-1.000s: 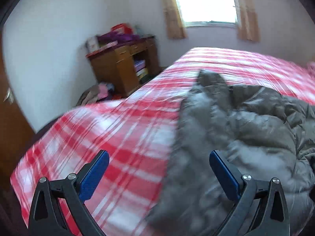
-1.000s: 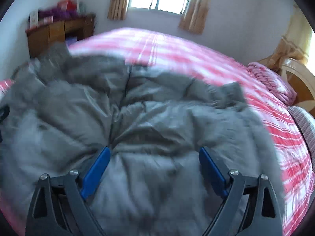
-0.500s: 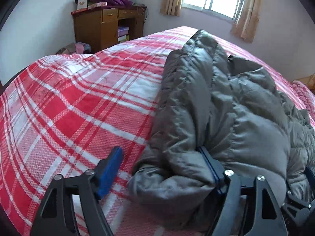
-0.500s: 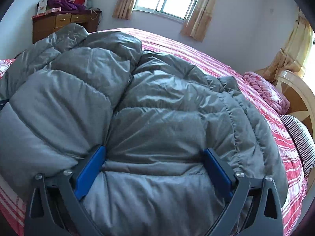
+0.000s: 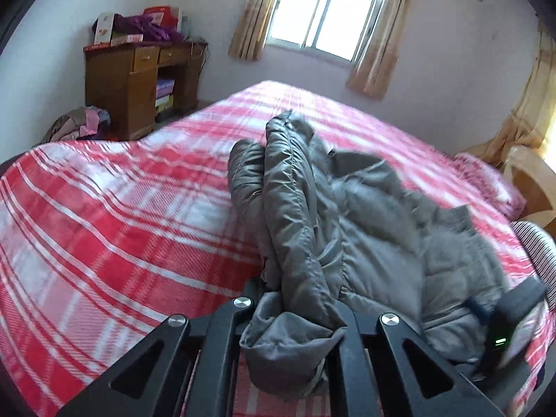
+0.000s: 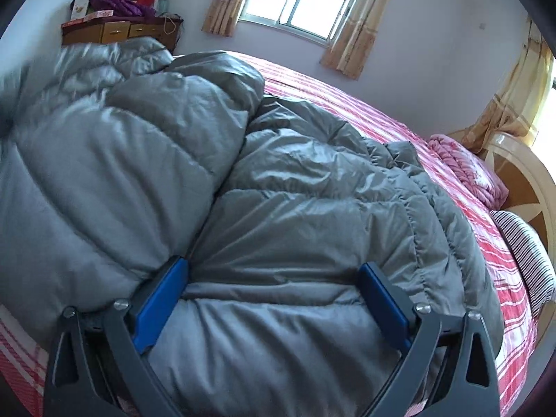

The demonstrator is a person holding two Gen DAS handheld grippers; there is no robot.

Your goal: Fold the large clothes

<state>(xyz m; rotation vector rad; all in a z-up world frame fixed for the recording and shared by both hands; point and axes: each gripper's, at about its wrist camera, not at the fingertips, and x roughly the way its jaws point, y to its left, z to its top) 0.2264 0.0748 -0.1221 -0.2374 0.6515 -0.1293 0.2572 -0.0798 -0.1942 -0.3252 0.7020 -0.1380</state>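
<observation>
A large grey puffer jacket lies crumpled on a red and white plaid bed. My left gripper is shut on the jacket's near left edge, with bunched fabric pinched between its black fingers. In the right wrist view the jacket fills most of the frame. My right gripper is wide open, its blue pads pressed around the jacket's padded near part. The right gripper also shows at the lower right of the left wrist view.
A wooden desk piled with boxes and clothes stands at the back left by the wall. A window with curtains is behind the bed. A pink blanket, a striped pillow and a headboard are at the right.
My left gripper has shut on the jacket's edge and lifted it, so the jacket's left side is drawn up into a ridge. My right gripper stays open on the jacket.
</observation>
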